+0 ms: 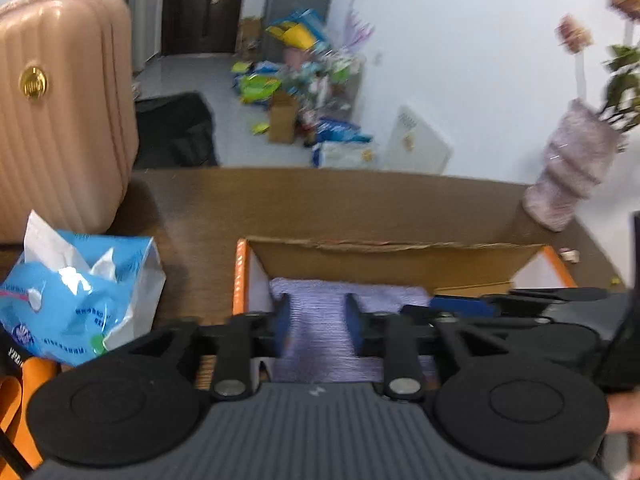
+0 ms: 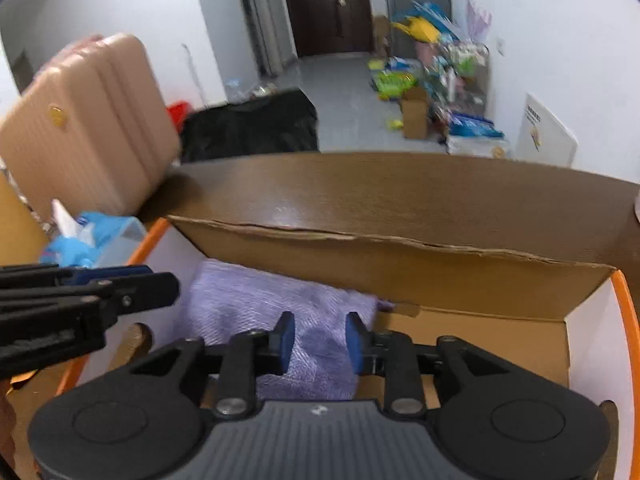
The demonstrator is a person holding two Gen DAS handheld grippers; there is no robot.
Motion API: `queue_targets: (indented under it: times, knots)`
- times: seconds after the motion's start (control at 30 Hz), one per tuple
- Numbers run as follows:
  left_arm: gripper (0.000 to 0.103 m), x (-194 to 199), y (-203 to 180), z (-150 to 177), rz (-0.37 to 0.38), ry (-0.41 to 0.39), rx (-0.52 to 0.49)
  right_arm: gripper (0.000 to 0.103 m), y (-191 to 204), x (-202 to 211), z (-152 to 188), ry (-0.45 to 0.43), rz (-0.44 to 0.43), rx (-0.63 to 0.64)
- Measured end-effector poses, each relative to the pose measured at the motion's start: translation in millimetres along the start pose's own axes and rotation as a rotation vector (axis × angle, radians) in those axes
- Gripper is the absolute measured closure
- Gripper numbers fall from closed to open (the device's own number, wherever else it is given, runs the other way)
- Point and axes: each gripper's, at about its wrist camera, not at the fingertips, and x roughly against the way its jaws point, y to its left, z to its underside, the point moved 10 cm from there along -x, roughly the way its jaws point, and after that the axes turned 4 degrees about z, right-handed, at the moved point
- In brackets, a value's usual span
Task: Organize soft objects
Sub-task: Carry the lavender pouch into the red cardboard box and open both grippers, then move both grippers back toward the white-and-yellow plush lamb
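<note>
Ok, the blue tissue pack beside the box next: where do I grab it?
Judging by its pose, pinch the crumpled top of the tissue pack from above with the left gripper. It sits upright left of the cardboard box, torn open at its top.

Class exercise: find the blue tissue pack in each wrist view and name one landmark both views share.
Left wrist view: the blue tissue pack sits lower left on the table, in front of the pink suitcase.
Right wrist view: the pack is at the left edge, partly hidden.
Shared landmark: the pink suitcase behind it.
</note>
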Motion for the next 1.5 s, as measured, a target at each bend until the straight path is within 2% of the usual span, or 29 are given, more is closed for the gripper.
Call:
queue_targets:
  times: [0.13, 0.2, 0.27, 0.3, 0.37, 0.53, 0.67, 0.8, 0.9, 0.97, 1.07, 1.13, 1.2, 1.33, 1.5]
  knots:
    - [0.064, 32, -9, -3, -0.006, -0.02, -0.049, 0.066, -11, 32, -12, -0.073, 0.026, -0.029]
    - [0.055, 59, -11, -2, -0.017, -0.045, -0.073, 0.064, -19, 63, -19, -0.11, 0.031, -0.044]
    - [0.038, 91, -19, -4, -0.02, -0.088, -0.115, 0.059, -29, 95, -21, -0.145, 0.034, -0.047]
    - [0.036, 109, -21, -7, -0.023, -0.12, -0.142, 0.053, -34, 116, -18, -0.171, 0.038, -0.046]
    - [0.023, 152, -25, -8, -0.035, -0.203, -0.187, 0.048, -48, 148, -10, -0.207, 0.052, -0.044]
    - [0.018, 228, -38, 8, -0.093, -0.302, -0.204, 0.044, -67, 232, 25, -0.286, 0.099, -0.05]
    - [0.015, 272, -58, 41, -0.116, -0.353, -0.226, 0.034, -64, 292, 60, -0.359, 0.113, -0.036]
    - [0.015, 311, -75, 89, -0.151, -0.387, -0.234, 0.03, -51, 335, 101, -0.425, 0.119, -0.014]
    - [0.01, 339, -83, 131, -0.17, -0.437, -0.251, 0.025, -42, 366, 147, -0.48, 0.103, 0.001]
    - [0.005, 360, -89, 166, -0.157, -0.483, -0.252, 0.023, -33, 381, 180, -0.52, 0.109, 0.022]
    - [0.002, 385, -90, 210, -0.143, -0.529, -0.213, 0.019, -14, 404, 238, -0.573, 0.117, 0.044]
    - [0.0, 399, -91, 236, -0.144, -0.556, -0.183, 0.012, -3, 414, 274, -0.593, 0.117, 0.055]
    - [0.0, 409, -91, 264, -0.139, -0.566, -0.167, 0.01, 9, 424, 308, -0.611, 0.129, 0.067]
    - [0.0, 410, -97, 309, -0.12, -0.514, -0.181, 0.009, 20, 432, 357, -0.62, 0.157, 0.03]
    - [0.0, 402, -112, 313, -0.097, -0.509, -0.229, 0.009, 27, 420, 375, -0.568, 0.172, 0.049]
